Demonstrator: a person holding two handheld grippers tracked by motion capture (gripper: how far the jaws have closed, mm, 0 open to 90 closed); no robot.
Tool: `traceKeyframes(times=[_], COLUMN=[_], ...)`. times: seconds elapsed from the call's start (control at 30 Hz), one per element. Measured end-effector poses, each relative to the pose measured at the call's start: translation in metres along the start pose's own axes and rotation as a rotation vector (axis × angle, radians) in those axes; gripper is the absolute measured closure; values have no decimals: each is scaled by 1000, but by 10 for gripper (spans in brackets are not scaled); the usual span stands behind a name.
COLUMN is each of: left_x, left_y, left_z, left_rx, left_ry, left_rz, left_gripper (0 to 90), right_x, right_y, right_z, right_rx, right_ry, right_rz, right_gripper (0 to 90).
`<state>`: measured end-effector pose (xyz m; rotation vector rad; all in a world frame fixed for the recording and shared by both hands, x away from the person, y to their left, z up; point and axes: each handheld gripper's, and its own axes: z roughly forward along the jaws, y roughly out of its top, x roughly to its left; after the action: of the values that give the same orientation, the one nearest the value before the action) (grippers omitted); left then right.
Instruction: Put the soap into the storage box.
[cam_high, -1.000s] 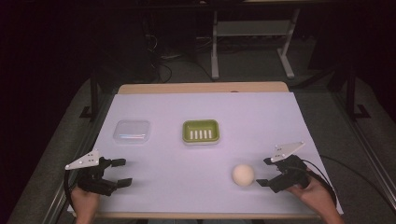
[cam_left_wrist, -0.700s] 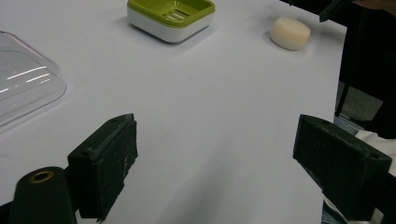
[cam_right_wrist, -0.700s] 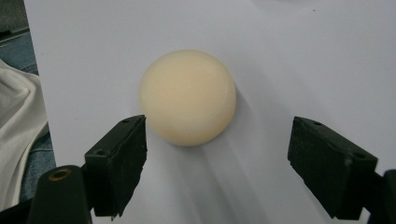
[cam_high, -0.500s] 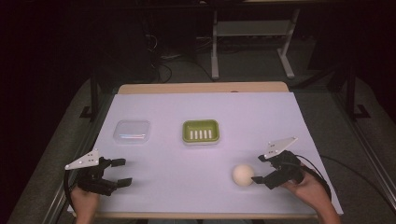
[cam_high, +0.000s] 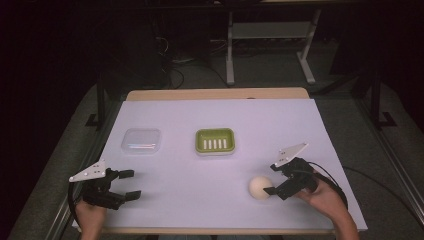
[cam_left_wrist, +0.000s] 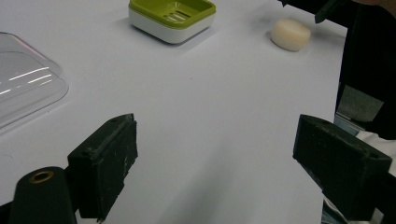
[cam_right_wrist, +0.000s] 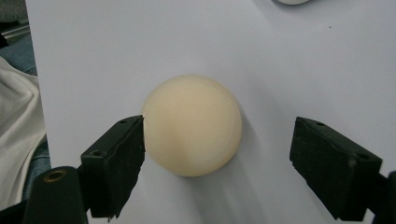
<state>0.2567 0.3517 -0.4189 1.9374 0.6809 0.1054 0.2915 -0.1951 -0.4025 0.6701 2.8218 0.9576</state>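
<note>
Soap between wide right gripper fingers; green dish, clear lid well apart.

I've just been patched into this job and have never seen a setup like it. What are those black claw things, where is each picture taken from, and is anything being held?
There is no robot arm here: a person holds a two-jaw hand tool in each hand. The wide picture comes from a fixed camera above the table; the other two come from cameras riding on each tool, looking along its black jaws.

On the white table lie a clear plastic lid, a green soap dish and a round cream soap bar.

The left gripper is open over bare table near the person. The right gripper is open too, with the soap bar between its jaws; one jaw looks to be at the soap's edge, the other stands apart. Nothing is held yet.
</note>
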Motion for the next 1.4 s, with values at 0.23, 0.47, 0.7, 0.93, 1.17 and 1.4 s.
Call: traceKeyframes(times=[0.23,0.47,0.7,0.93,1.17,1.4], left_x=[0,0,0,0,0,0], left_y=[0,0,0,0,0,0], left_z=[-1,0,0,1,1,1], left_rx=[2,-2,-2,2,5,3], left_ry=[3,3,2,-1,0,0], left_rz=[-3,-2,-1,-1,1,0], left_gripper=[131,131,131,131,131,131], right_x=[0,4,7,12,12,12], right_y=[7,10,10,12,10,9], right_z=[12,22,29,38,43,46], right_rx=[34,45,61,80,112,118], right_ry=[11,25,39,42,28,12], right_rz=[-20,-31,-46,-63,-58,-66], right_gripper=[163,158,158,152,176,215])
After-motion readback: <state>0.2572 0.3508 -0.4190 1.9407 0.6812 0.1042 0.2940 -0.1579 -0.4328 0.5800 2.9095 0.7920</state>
